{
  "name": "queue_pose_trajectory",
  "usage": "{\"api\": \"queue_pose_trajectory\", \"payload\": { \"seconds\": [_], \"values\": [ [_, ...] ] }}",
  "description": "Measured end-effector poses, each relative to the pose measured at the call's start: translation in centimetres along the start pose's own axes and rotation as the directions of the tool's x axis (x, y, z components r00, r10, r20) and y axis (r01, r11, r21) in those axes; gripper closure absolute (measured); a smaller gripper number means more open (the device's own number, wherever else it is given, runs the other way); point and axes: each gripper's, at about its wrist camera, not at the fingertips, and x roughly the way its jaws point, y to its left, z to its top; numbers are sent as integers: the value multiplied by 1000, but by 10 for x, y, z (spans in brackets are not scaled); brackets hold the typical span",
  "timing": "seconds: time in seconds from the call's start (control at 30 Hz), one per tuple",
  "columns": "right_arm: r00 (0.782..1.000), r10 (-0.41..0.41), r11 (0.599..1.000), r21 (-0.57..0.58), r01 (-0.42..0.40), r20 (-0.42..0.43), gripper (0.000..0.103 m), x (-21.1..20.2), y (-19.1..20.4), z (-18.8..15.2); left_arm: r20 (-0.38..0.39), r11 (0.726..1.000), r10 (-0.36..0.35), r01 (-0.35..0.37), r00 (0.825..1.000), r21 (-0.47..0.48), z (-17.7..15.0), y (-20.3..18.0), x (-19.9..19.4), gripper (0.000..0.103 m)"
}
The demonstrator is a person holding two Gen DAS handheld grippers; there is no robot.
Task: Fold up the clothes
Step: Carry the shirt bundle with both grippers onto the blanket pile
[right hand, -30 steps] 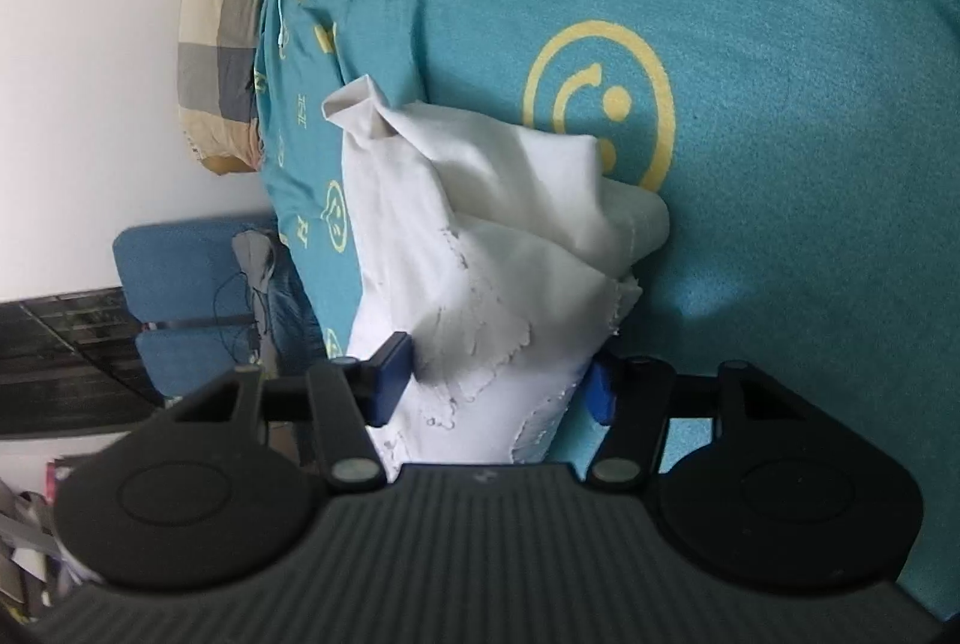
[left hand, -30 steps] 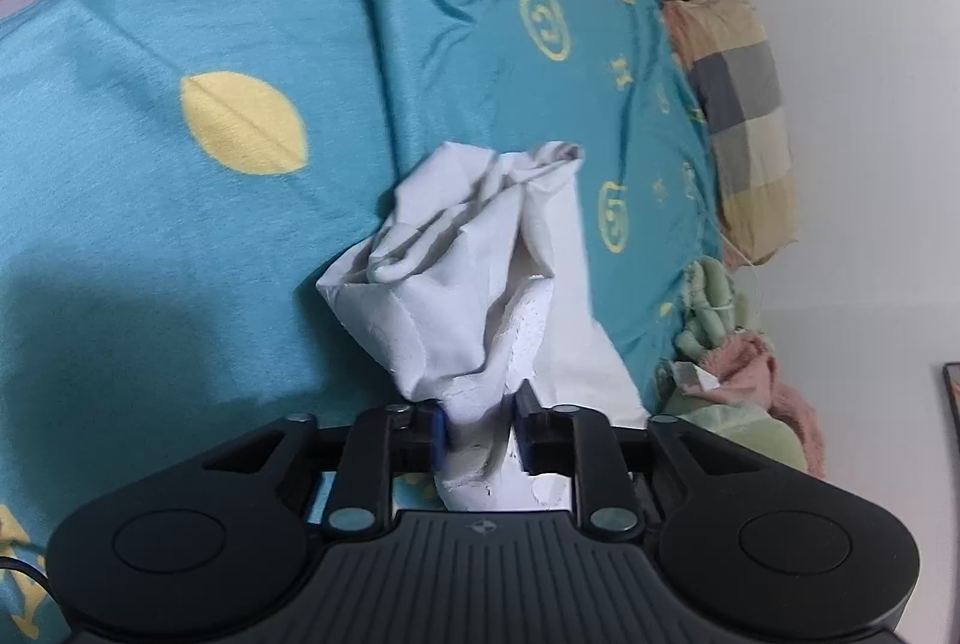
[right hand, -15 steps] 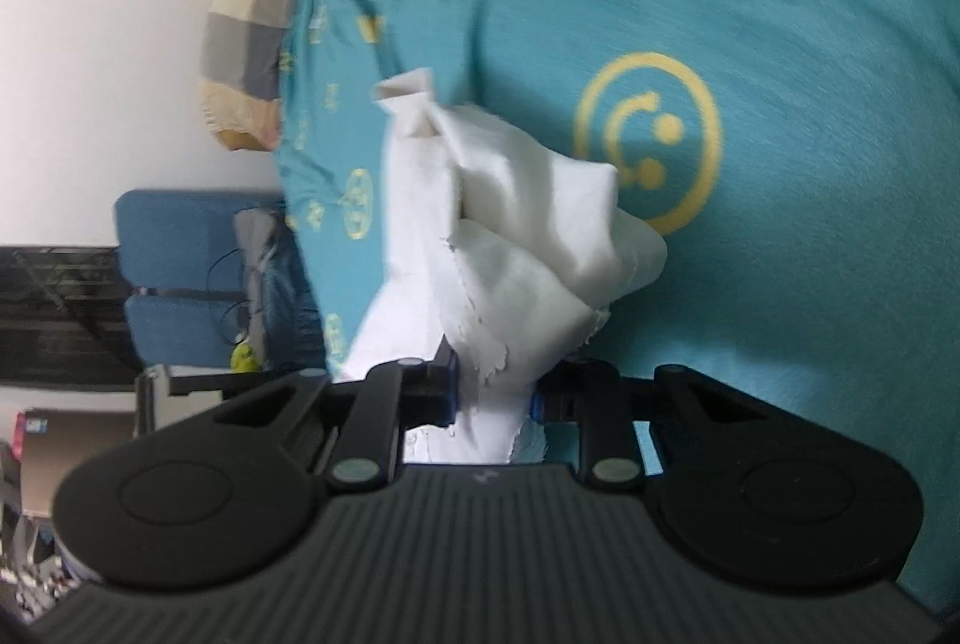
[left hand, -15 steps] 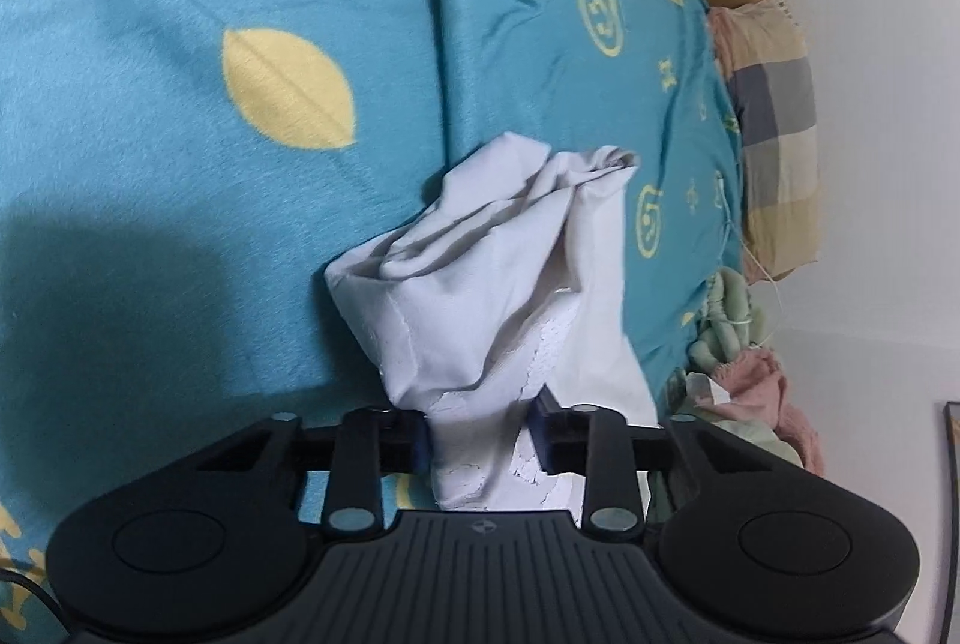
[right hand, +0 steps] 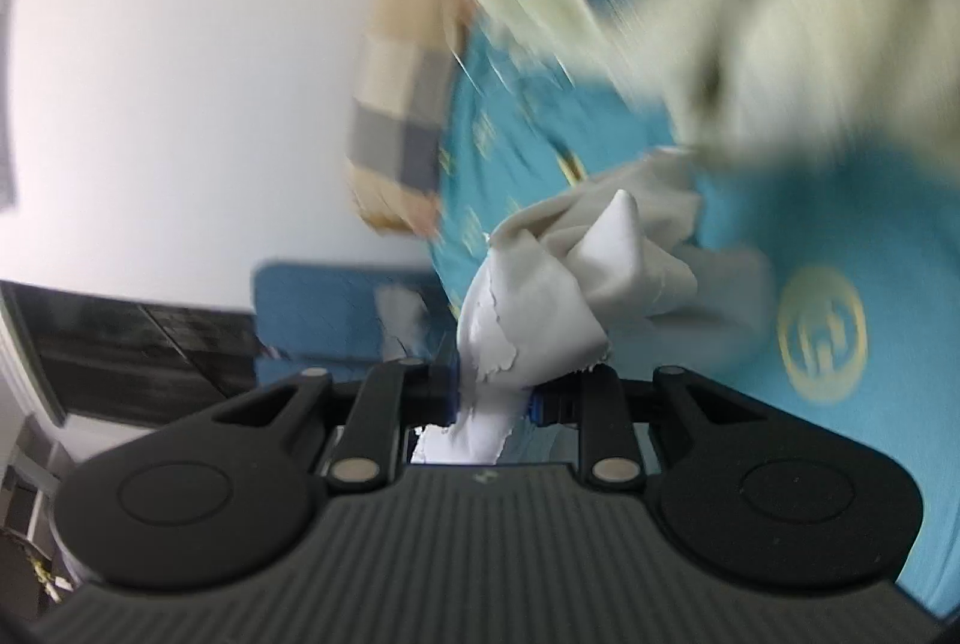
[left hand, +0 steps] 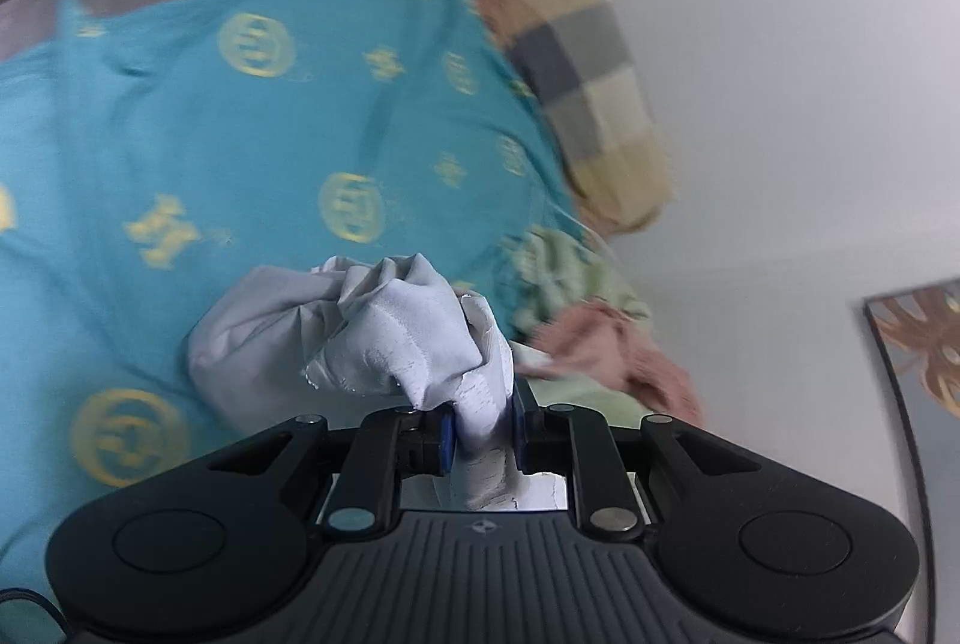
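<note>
A crumpled white garment (left hand: 384, 338) with a frayed edge hangs bunched over a teal bedspread (left hand: 252, 152) with yellow emblems. My left gripper (left hand: 480, 434) is shut on one part of it, cloth pinched between the blue pads. My right gripper (right hand: 492, 398) is shut on another part of the white garment (right hand: 558, 308), which rises from its jaws in a wad. Both views are motion-blurred.
A checked pillow (left hand: 594, 92) lies at the bed's far edge by the white wall. A pile of pale green and pink clothes (left hand: 576, 320) sits beside it, and it also looms blurred in the right wrist view (right hand: 660, 2). A blue chair (right hand: 336, 308) stands beyond the bed.
Both grippers have closed on the white garment and lifted it off the bedspread. Both cameras have swung towards the pillow and the wall.
</note>
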Motion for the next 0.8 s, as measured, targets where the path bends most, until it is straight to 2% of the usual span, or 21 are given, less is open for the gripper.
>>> {"api": "queue_pose_trajectory", "payload": {
  "seconds": [0.13, 0.23, 0.33, 0.4, 0.47, 0.53, 0.6, 0.7, 0.8],
  "values": [
    [992, 43, 997, -67, -36, 117, 79, -36, 55, 87, -59, 993, -101, 104, 993, 50, -25, -106, 56, 84],
    [974, 83, 988, -143, -54, 208, 79, -70, 93, 151, -109, 973, -206, 215, 973, 82, -50, -178, 99, 84],
    [938, 136, 972, -227, -64, 318, 79, -110, 117, 200, -176, 945, -298, 317, 938, 87, -89, -227, 138, 84],
    [910, 167, 954, -295, -52, 379, 79, -126, 125, 225, -200, 926, -333, 359, 922, 114, -118, -244, 160, 84],
    [893, 169, 942, -335, -22, 417, 79, -141, 116, 241, -232, 914, -339, 378, 912, 151, -140, -246, 187, 84],
    [886, 153, 937, -349, 11, 437, 79, -145, 95, 252, -274, 906, -324, 380, 906, 186, -159, -241, 217, 84],
    [902, 81, 944, -324, 68, 424, 79, -141, 68, 258, -317, 908, -290, 364, 903, 207, -171, -221, 242, 84],
    [918, -32, 946, -283, 155, 394, 79, -131, 27, 261, -358, 910, -231, 331, 905, 250, -184, -182, 258, 84],
    [924, -121, 932, -279, 231, 363, 79, -131, 4, 243, -385, 897, -180, 312, 905, 313, -190, -154, 253, 84]
  ]
}}
